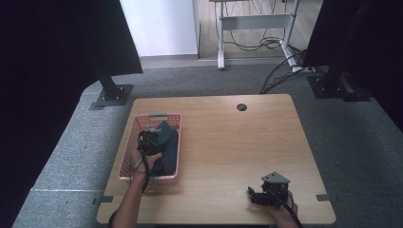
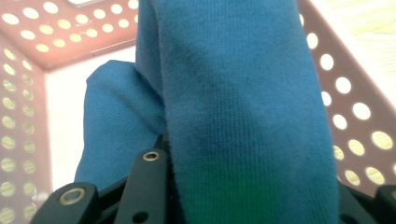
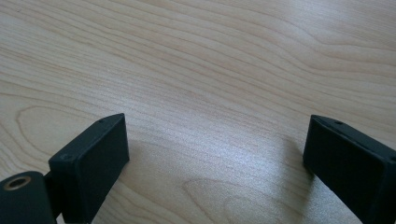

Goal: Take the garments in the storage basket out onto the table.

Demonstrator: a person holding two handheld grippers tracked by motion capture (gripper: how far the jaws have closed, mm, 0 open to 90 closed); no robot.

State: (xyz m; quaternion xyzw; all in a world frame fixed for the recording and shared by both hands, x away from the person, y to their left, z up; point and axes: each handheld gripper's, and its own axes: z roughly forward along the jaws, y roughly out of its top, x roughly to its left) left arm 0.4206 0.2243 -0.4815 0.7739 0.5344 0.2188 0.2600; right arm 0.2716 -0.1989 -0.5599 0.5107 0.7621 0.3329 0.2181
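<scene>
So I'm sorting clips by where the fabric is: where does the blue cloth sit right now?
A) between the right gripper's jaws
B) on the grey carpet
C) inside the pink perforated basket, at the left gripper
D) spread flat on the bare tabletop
C: the blue cloth fills the space between the left gripper jaws, with the pink basket walls around it; the right gripper stands open over bare wood.

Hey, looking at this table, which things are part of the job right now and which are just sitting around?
In the job:
- blue cloth, clamped by the left hand-held gripper
- pink basket holding the cloth

Just about:
- right hand-held gripper, open over bare table
- cables on the floor behind
</scene>
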